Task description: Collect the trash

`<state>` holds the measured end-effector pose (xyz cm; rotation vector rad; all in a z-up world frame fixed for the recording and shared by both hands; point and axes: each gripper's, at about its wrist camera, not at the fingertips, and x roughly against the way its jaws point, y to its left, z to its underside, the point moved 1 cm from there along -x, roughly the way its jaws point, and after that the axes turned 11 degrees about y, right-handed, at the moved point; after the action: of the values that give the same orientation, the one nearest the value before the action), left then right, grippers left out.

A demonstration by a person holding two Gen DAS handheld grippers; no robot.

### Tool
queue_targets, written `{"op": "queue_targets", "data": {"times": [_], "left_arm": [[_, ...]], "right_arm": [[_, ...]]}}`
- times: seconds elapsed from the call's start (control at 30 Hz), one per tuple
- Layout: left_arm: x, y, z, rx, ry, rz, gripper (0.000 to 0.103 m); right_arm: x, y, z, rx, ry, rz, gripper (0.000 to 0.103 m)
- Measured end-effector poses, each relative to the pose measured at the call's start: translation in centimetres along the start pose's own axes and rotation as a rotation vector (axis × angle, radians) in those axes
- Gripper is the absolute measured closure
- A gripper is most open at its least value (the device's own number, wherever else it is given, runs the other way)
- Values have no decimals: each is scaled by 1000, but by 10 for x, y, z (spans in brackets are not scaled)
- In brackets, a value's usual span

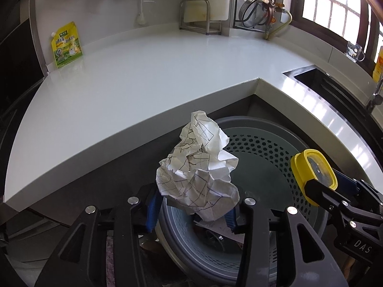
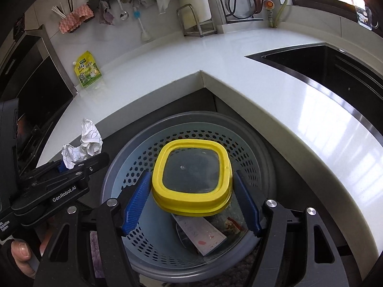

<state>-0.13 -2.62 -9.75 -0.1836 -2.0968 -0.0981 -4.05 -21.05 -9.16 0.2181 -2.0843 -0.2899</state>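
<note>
A grey perforated trash basket (image 1: 275,157) (image 2: 261,153) stands on the floor in the counter's inner corner. My left gripper (image 1: 194,211) is shut on a crumpled white paper ball (image 1: 198,167) and holds it over the basket's left rim; the ball also shows in the right wrist view (image 2: 83,143). My right gripper (image 2: 191,198) is shut on a yellow-rimmed container lid (image 2: 191,174) and holds it above the basket's opening; the lid also shows in the left wrist view (image 1: 311,174). Paper scraps (image 2: 201,234) lie in the basket's bottom.
The white L-shaped counter (image 1: 143,76) wraps around the basket. A yellow-green pouch (image 1: 66,45) leans on the back wall. A metal rack (image 1: 198,16) and a dish rack (image 1: 258,2) stand at the back. A dark sink (image 2: 335,71) lies to the right.
</note>
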Motion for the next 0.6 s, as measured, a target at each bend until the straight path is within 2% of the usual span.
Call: {"op": "queue_targets", "data": {"times": [0.1,0.13,0.3,0.6], "left_arm": [[4,1,0,6,-12,1,41],[6,2,1,12,-20,2,34],[7,5,0,20,-20,2,33],[7,8,5,22,-6,-11,30]], "right_arm": [[3,-1,-1,-5,0,-5,34],[4,-2,-1,-7,-2,-1,29],[10,0,-1,-7,-27,23,27],[9,2,2,-14,-21,22,27]]}}
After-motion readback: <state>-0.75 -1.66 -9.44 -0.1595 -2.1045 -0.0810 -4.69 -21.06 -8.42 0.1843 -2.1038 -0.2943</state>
